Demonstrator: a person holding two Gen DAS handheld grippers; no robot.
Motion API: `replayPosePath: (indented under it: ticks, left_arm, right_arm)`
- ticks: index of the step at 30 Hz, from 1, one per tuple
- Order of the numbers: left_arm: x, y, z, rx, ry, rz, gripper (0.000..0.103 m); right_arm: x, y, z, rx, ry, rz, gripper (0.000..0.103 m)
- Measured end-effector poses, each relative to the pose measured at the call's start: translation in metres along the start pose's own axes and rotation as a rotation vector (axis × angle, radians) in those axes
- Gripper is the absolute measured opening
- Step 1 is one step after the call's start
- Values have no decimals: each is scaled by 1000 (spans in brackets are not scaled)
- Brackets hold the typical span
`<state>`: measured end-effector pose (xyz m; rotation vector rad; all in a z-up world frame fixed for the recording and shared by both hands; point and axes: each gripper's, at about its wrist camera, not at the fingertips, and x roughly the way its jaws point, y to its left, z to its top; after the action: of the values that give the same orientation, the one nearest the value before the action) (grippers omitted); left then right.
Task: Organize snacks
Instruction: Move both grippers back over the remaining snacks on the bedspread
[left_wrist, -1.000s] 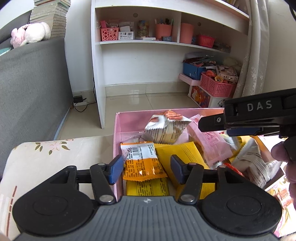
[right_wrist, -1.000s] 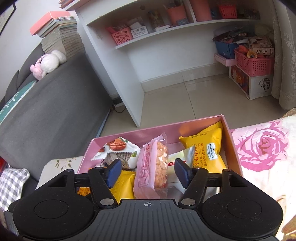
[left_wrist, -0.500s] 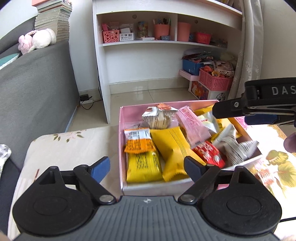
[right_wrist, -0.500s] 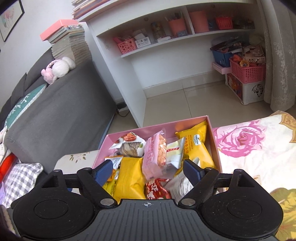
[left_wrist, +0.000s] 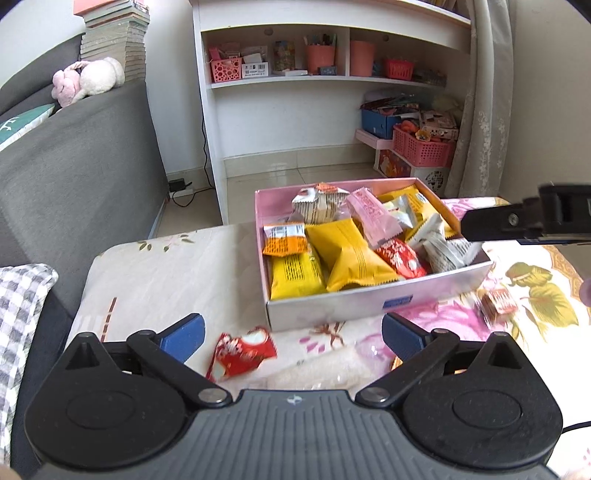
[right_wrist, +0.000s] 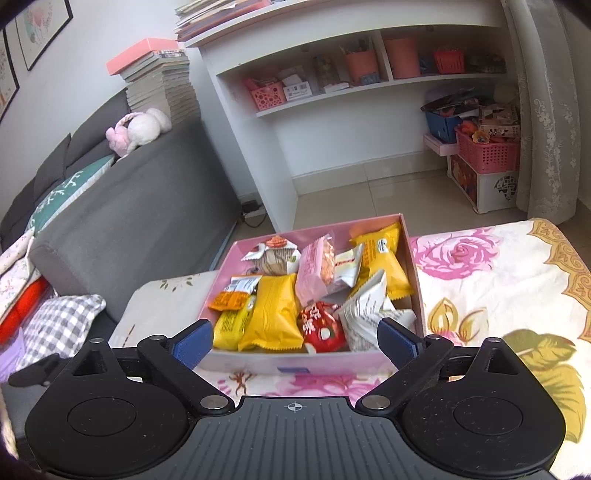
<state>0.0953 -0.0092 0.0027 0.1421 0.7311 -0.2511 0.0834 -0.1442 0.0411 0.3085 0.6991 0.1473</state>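
Spreading wide across the lower part of the left wrist view, the left gripper (left_wrist: 291, 334) has its two blue-padded fingers (left_wrist: 183, 332) far apart and holds nothing; a small red and white snack packet (left_wrist: 242, 352) lies on the flowered tablecloth (left_wrist: 155, 280) between them, touching neither pad. Just beyond, in the middle of that frame, sits the pink rectangular cardboard box (left_wrist: 369, 302), filled with wrapped snacks: yellow pouches (left_wrist: 351, 254), an orange and white packet (left_wrist: 285, 239), a pale pink packet (left_wrist: 373, 216) and a red one (left_wrist: 399, 256). At the right edge of the frame the black body of the right gripper (left_wrist: 524, 223) reaches in over the box's right side. Only this view shows the loose red packet, plus a blurred small red-wrapped sweet (left_wrist: 496, 301) on the cloth to the right of the box. In the right wrist view, the right gripper (right_wrist: 295, 341) is likewise splayed open and empty, its blue pads (right_wrist: 192, 341) flanking the near wall of the box (right_wrist: 295, 360); whether they touch it cannot be told. This view alone shows the cloth's large pink rose pattern (right_wrist: 458, 254) at right and a grey checked cushion (right_wrist: 59, 321) at lower left.
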Motion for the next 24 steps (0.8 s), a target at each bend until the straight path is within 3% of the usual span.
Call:
replayPosePath:
  ticks: [5, 9, 15, 24]
  left_arm:
    - [3, 7, -20, 20, -31, -65, 103]
    - [11, 5, -34, 142, -28, -83, 103]
    - [19, 9, -43, 200, -46, -156, 102]
    - [33, 2, -35, 231, -34, -289, 77]
  right_arm:
    - [-7, 0, -26, -33, -11, 1, 100]
    - [-7, 2, -42, -106, -10, -8, 100]
    - [-9, 6, -59, -202, -35, 1, 103]
    - [5, 6, -87, -341, 45, 30, 103]
